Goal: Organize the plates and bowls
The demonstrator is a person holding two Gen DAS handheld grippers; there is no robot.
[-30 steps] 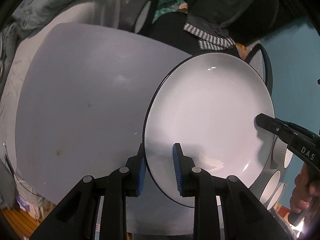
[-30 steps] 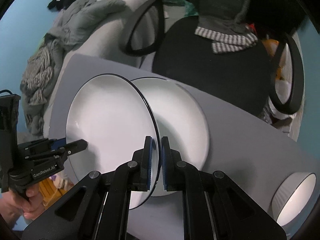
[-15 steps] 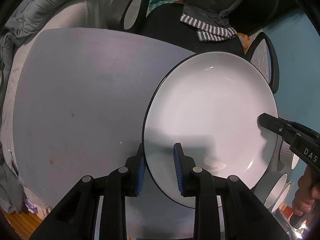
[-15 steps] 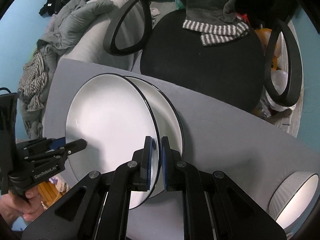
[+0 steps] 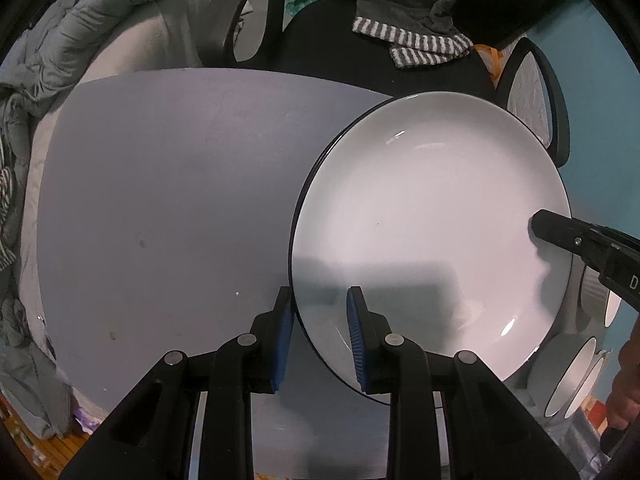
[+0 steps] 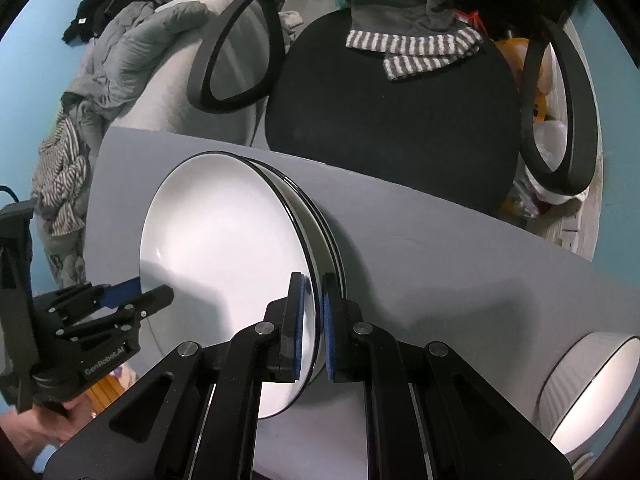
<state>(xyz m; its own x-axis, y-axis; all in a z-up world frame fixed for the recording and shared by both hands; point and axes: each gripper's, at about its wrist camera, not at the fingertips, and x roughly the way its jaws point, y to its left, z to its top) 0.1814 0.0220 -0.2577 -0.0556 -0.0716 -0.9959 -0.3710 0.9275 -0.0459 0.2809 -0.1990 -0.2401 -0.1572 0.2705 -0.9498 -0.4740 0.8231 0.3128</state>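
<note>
1. White glazed plate (image 6: 224, 240) with a thin black rim, its face bare, is carried tilted over a stack of like plates (image 6: 326, 236) near the bench's (image 5: 160, 200) far edge.
2. Left tool (image 5: 320, 316) and right tool (image 6: 314, 300) each pinch its rim on opposite sides.
3. Ribbed white bowls (image 6: 588, 388) stand by the bench's right edge, nothing in them.

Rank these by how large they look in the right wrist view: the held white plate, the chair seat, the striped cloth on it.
1. Chair seat
2. White plate, nearly as large, though it is nearer the camera, so this order is unsure
3. Striped cloth, clearly smallest
</note>
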